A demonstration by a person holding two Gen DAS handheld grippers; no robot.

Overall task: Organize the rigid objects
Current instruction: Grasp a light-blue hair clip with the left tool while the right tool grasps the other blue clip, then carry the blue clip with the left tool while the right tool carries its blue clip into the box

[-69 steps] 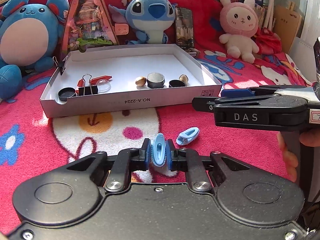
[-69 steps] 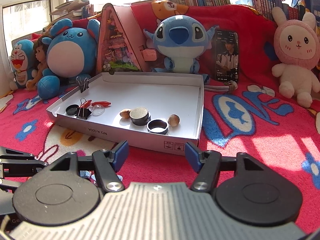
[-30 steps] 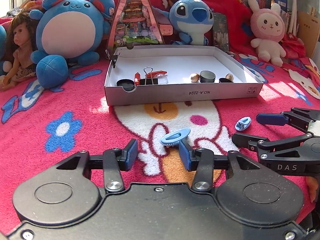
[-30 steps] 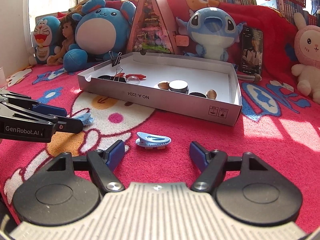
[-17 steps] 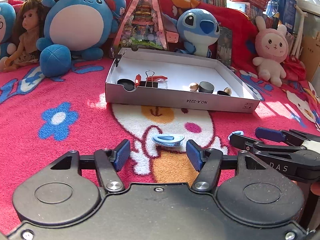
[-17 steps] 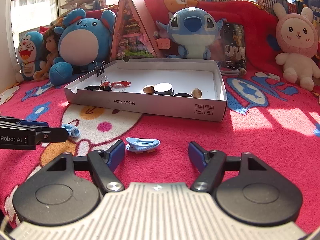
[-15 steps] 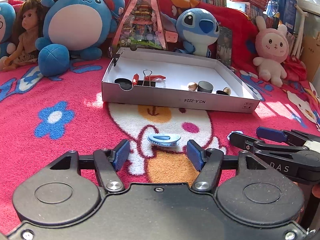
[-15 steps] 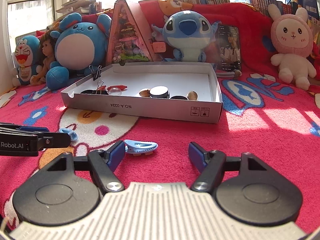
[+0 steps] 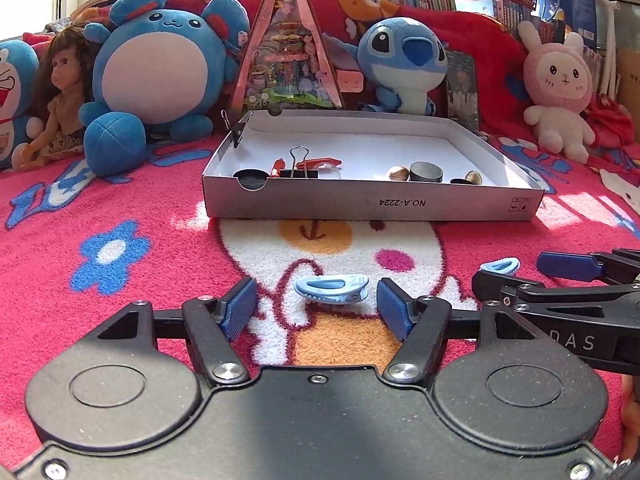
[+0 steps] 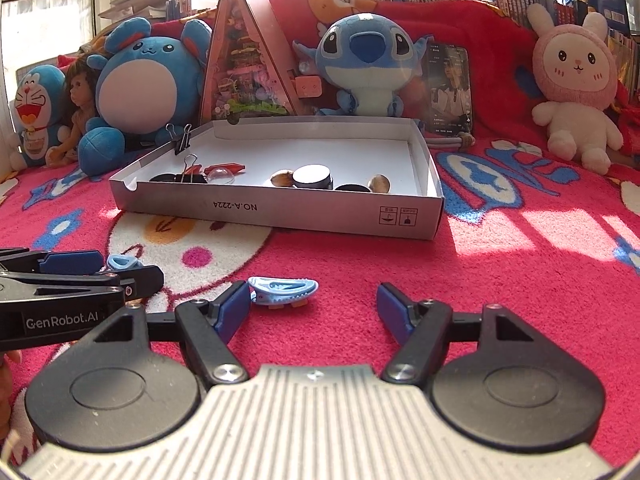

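Hair clips, two pale blue ones, are lying on the pink blanket [image 9: 120, 320] in front of the white box [image 9: 372, 204]: one [image 9: 331, 283] sitting untouched between the left claw's [image 9: 318, 310] opening jaws, the other [image 10: 283, 289] just beside the right claw's [image 10: 314, 312] left finger, its jaws standing apart.

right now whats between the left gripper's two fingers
In the left wrist view, one blue hair clip lies on the rug between the left gripper pads, touched by neither; its jaws are opening.
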